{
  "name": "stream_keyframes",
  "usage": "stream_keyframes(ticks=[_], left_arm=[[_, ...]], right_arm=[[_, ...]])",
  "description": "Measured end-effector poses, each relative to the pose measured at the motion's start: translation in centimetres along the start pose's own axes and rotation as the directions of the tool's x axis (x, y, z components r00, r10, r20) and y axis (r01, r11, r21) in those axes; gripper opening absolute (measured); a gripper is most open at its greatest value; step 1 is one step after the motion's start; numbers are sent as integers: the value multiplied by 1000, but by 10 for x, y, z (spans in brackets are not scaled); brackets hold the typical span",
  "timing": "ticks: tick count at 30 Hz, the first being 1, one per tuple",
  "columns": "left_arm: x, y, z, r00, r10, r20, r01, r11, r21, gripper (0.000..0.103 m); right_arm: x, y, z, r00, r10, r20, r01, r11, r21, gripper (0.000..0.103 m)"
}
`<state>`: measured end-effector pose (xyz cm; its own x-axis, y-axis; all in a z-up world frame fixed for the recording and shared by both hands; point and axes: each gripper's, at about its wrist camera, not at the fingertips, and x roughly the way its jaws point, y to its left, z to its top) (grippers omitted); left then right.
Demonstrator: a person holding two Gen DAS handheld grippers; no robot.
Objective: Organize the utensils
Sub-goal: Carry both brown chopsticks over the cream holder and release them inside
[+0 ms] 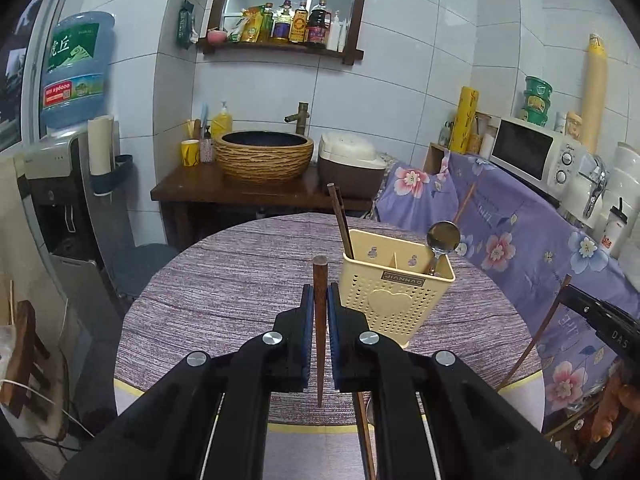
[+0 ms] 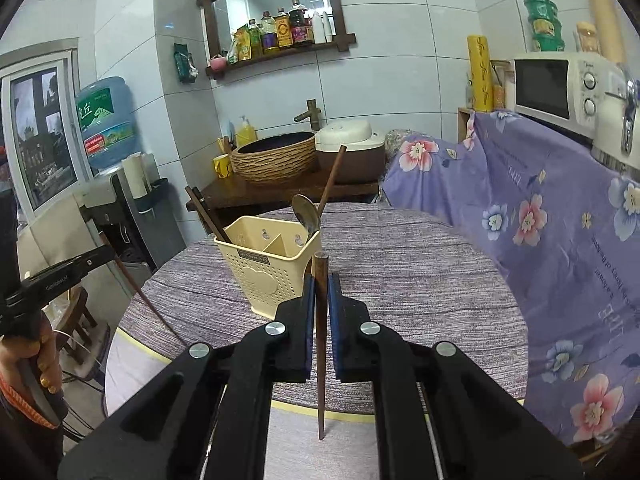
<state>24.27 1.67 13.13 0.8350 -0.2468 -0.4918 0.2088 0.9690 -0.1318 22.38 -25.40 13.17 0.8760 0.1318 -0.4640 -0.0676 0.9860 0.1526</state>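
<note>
- Pinching a dark wooden chopstick between its blue pads, the left gripper hangs above the round table with its purple woven cloth; the stick stands nearly upright, thick end up, thin tip pointing down toward the table's near edge.
- Just right of it in the left wrist view stands the cream utensil holder, perforated, with a divider. A pair of chopsticks leans out of its left compartment and a metal spoon stands in its right one, bowl up.
- Only the left wrist view shows another chopstick lying on the table, seen low between the gripper's arms.
- The right gripper is likewise clamped on its own chopstick, held upright with the tip down, over the table's near rim.
- From the right wrist view the holder sits left of and just behind the fingers, and a single chopstick leans out beside the spoon, more plainly seen than from the left.
- Each camera catches the other gripper at its frame edge; the right wrist view also shows the person's left hand around the handle.
</note>
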Motion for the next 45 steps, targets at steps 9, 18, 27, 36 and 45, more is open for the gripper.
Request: stream_keyframes(ticks=[9, 18, 27, 36, 45], left_arm=[[-1, 1, 1, 1000, 4, 14, -4, 1000, 4, 8], [-19, -10, 46, 995, -53, 85, 52, 999, 14, 8], [-21, -51, 139, 969, -99, 226, 97, 995, 19, 8], [47, -66, 124, 974, -55, 218, 59, 998, -14, 8], [97, -58, 81, 994, -19, 109, 20, 1000, -5, 8]], right_arm=[[3, -1, 1, 1000, -7, 5, 7, 1000, -10, 8], [-5, 5, 54, 996, 61, 61, -60, 998, -20, 8], [-22, 28, 168, 959, 93, 269, -87, 996, -33, 8], [47, 34, 139, 971, 52, 235, -47, 999, -26, 8], [99, 25, 92, 990, 41, 139, -44, 999, 20, 8]])
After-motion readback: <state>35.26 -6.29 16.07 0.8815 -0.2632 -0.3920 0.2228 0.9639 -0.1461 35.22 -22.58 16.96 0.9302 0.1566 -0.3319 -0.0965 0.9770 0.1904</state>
